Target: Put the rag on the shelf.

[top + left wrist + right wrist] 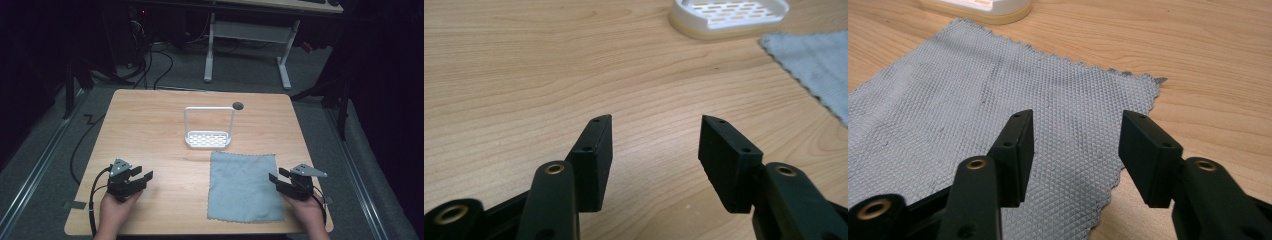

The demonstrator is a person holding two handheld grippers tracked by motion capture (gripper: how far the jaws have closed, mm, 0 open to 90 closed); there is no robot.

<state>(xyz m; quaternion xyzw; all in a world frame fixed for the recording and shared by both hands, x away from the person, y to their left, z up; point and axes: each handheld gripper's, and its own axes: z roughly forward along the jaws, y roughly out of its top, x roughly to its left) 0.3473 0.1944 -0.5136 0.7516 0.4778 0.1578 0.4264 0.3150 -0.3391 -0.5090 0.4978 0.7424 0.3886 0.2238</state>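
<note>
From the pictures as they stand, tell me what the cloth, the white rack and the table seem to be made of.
Cloth: grey woven microfibre by the look, matte, with a fine diamond weave and a zigzag-cut edge.
White rack: probably plastic or coated metal; smooth white slotted base and a thin hooped frame.
Table: light wood or wood-look laminate, with printed-looking grain and a smooth satin surface.

Overhead light is brightening the wooden table (pixel 150 130) while surroundings are sinking into darkness; the high view is looking soft, and shadows are staying faint.
</note>
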